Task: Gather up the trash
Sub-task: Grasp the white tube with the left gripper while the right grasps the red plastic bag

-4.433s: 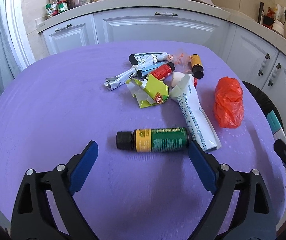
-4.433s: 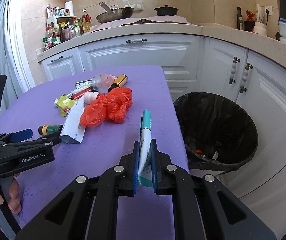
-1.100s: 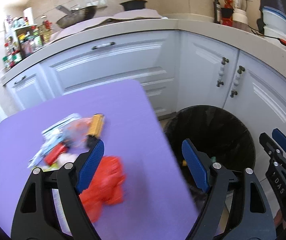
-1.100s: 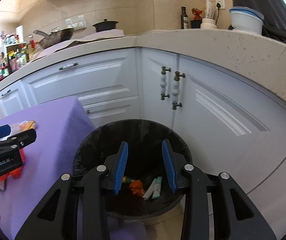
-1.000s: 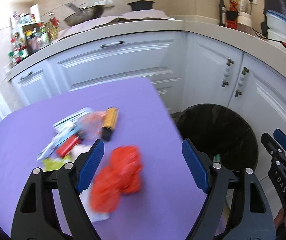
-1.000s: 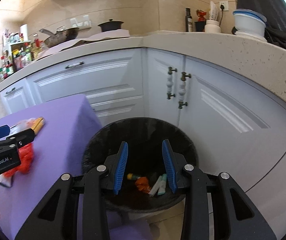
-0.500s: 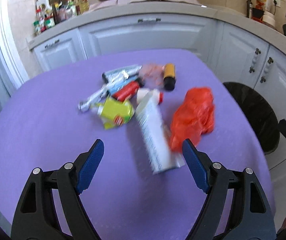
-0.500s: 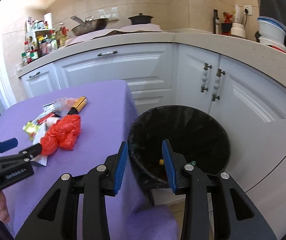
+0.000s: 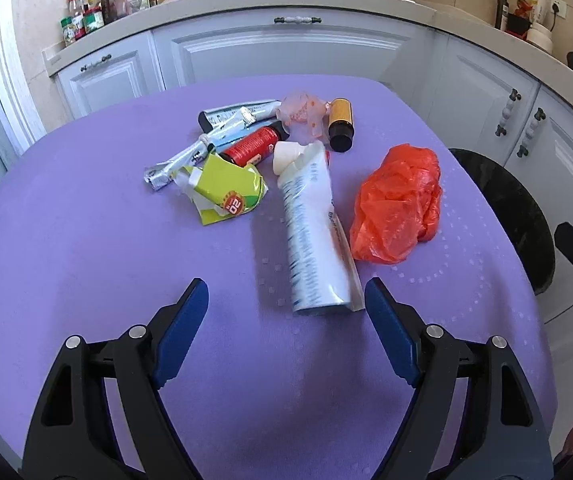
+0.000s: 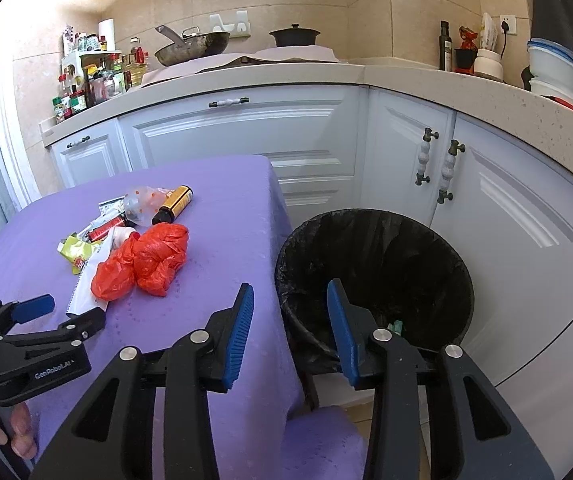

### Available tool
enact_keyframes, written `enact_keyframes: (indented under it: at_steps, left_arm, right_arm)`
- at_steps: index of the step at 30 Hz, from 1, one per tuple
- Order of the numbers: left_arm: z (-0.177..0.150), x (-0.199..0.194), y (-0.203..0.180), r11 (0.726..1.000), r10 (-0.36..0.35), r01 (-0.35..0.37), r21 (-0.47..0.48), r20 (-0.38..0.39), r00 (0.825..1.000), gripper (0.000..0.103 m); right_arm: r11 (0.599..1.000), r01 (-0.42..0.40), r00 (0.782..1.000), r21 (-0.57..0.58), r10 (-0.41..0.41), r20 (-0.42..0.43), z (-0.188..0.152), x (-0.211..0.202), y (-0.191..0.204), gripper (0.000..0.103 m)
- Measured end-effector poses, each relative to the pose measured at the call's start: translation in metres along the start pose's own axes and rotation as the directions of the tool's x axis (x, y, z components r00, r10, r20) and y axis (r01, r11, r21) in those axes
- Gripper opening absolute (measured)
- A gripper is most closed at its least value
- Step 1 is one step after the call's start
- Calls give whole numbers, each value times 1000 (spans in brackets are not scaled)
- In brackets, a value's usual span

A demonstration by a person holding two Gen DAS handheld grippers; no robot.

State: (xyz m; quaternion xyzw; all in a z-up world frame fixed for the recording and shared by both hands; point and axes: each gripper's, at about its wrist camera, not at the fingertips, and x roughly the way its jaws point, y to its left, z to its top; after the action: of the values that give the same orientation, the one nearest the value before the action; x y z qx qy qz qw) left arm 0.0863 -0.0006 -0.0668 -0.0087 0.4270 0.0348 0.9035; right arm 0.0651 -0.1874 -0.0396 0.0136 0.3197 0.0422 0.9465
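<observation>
Status: collection partly done, most items outstanding.

Already in the bin: the black-lined trash bin [image 10: 374, 280] stands on the floor just beside the table's right edge; a small green-capped item [image 10: 397, 325] shows at its bottom, the rest of the contents hidden behind the right gripper's finger.

Still on the purple tablecloth [image 9: 86, 240], 8 items counted:
1. White squeeze tube with blue print [image 9: 313, 232], cap pointing away, lying lengthwise, nearest the left gripper.
2. Crumpled orange plastic bag [image 9: 400, 204], just beside the tube on its right, nearest the bin side.
3. Flattened yellow-green carton [image 9: 228, 194], left of the tube.
4. Red small bottle [image 9: 254, 146], behind the carton.
5. Yellow bottle with black cap [image 9: 340, 122], at the far side of the cluster.
6. Clear wrapper with orange dots [image 9: 301, 114], touching the yellow bottle's left.
7. Silver foil tube [image 9: 238, 114], at the back.
8. Thin silver-blue tube [image 9: 184, 158], crossing under the carton's edge.

Grippers:
- Left gripper [image 9: 285, 322]: jaws wide apart, empty, hanging over the table with the white tube's crimped end between the fingers' line; no contact visible.
- Right gripper [image 10: 290, 334]: jaws partly apart, just opening a little further, nothing between them, poised over the gap between table edge and bin rim.

Judgement: next pickup is probably the white tube.
</observation>
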Motion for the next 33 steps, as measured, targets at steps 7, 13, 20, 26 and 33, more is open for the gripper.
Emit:
enact_keyframes:
  at_steps: [7,13,20,26,33]
  left_arm:
    - [7,6,-1,999,-38,38,1,-1,999,44]
    - [7,5,4,998,-70,70,0,6,998,9]
    - [5,-2,9,997,-80,80,17,31,996,3]
    - [4,-15,21,997,-80,79,4,55,995,2]
    - [2,-36,44,997,-62,65,-32,92,994,2]
  right_arm:
    - [1000,-10,1000,-6,10,-11,1,4,4,39]
    - [999,-28,1000,-17,28,-12,4,7,12,39]
    - [998,-55,998,-41,54,-13,7,10,27,39]
    - [996,-72,997,-59,71,-16,9,13,39,39]
    - [991,-99,995,-86,98,-11,14,13,59,39]
